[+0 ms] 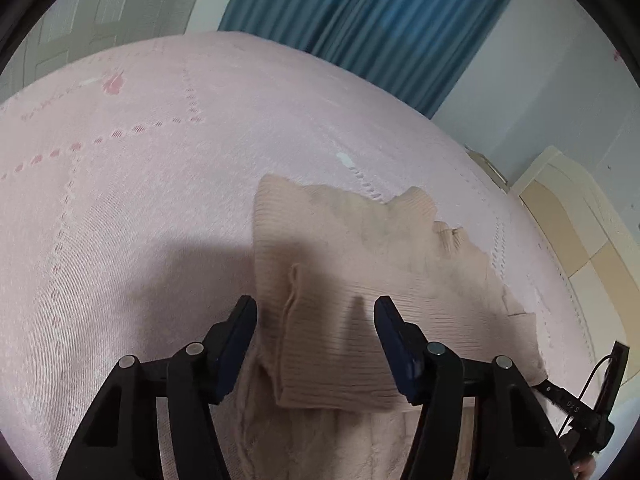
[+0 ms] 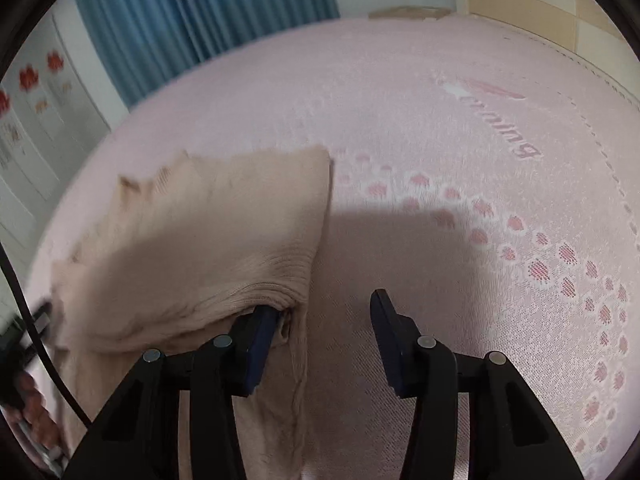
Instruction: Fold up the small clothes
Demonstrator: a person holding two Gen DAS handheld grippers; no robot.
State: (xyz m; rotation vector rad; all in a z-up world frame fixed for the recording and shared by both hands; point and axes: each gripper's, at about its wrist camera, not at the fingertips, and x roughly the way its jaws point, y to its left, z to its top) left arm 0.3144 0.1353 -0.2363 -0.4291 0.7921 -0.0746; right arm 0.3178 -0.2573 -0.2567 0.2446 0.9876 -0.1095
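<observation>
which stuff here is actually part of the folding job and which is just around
Part of the job:
- beige knit garment, partly folded on the bed
- left gripper, open over it
- right gripper, open at its edge

Just around:
- pink bedspread
- blue curtain
- headboard

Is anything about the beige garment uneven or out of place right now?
Yes. The garment on the pink bedspread is folded unevenly: its far edge is jagged, with corners sticking out, and a lower layer pokes out below the fold.
</observation>
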